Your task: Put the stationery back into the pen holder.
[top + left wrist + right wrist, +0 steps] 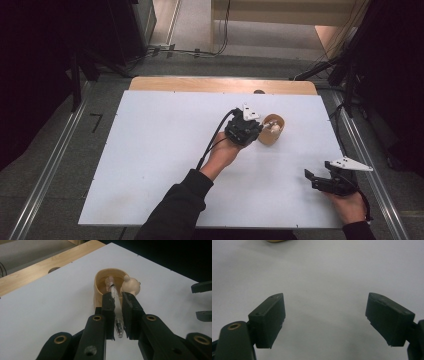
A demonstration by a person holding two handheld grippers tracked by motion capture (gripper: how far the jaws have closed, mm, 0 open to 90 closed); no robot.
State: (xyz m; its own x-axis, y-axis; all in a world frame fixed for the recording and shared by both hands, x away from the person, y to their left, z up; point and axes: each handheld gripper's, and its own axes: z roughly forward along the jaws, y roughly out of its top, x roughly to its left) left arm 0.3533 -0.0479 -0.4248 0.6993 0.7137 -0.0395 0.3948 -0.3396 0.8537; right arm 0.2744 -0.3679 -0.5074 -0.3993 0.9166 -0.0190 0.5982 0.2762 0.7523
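- It looked like a lab or recording room, not a home.
- A white board (165, 150) lay on a wooden table (222, 85) as a bare work surface.
- Metal rails (47, 175) ran along the grey floor on both sides.
- Loose cables (190, 51) trailed across the floor behind the table.
- Dark stands and equipment (75, 75) stood around the edges.

A white table top (150, 150) on a wooden board (200, 84) stands over grey floor (45, 165), its surroundings dark, perhaps curtained.
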